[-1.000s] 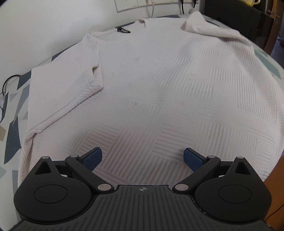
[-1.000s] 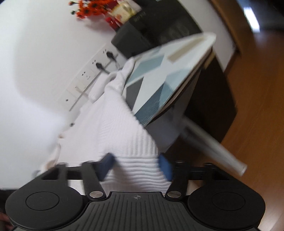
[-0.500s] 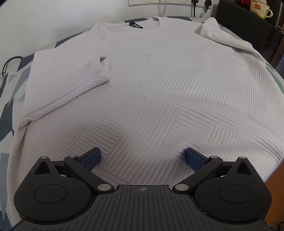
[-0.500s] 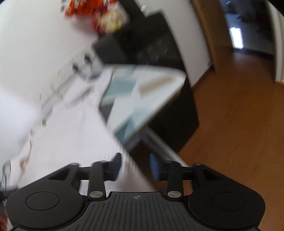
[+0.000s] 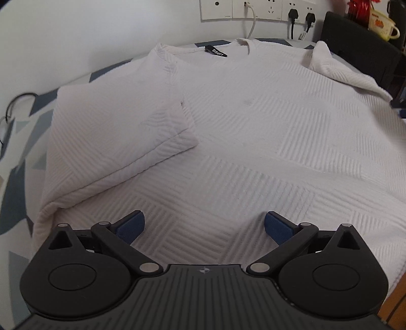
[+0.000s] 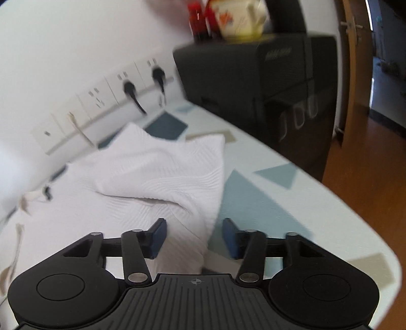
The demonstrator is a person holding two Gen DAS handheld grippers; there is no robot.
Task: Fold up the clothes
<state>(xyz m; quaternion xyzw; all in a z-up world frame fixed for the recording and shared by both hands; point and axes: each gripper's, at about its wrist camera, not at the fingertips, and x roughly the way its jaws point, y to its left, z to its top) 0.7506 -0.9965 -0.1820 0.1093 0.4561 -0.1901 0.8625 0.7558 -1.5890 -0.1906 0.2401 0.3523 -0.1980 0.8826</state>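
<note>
A white textured sweater lies flat on the table, collar toward the wall. Its left sleeve is folded in across the chest. The right sleeve lies bunched at the far right. My left gripper hovers open over the sweater's lower body with nothing between its fingers. In the right wrist view my right gripper is over that crumpled right sleeve. Its jaws are closing with a fold of sleeve between them, and the right pad is still clear of the cloth.
The table has a pale cover with blue and grey shapes; its edge drops to a wooden floor. A black case with a mug on top stands at the far right. Wall sockets with plugged cables sit behind the collar.
My right gripper swung from the sweater's edge at the table's side over to the bunched right sleeve near the wall. The left gripper drifted forward over the sweater, staying open.
</note>
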